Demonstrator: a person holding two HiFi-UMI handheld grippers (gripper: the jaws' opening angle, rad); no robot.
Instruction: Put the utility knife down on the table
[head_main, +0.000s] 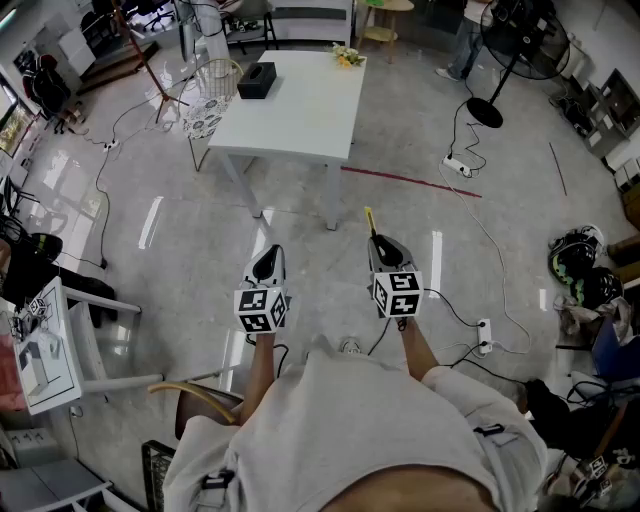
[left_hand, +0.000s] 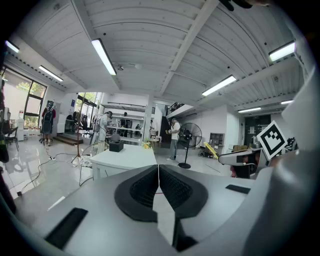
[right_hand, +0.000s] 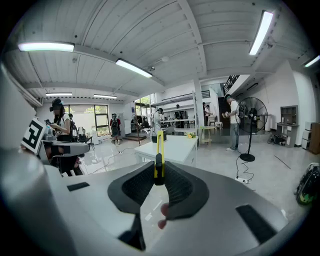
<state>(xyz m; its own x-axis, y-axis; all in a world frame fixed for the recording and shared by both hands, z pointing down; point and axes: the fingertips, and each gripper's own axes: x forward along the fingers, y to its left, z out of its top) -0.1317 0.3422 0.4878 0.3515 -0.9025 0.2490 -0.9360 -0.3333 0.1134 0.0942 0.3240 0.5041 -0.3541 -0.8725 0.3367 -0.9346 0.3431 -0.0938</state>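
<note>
The utility knife (right_hand: 159, 156) is held pinched between the pads of the right gripper (head_main: 378, 241), with its long axis poking straight out past the jaw tips. It's aimed toward the white table (head_main: 300, 115), which sits well apart, ahead and a bit left. The left gripper (head_main: 268, 254) is lined up better with the table, but it's closed on nothing. Only the knife's yellow front strip is shown, so whether the blade is out can't be told.
</note>
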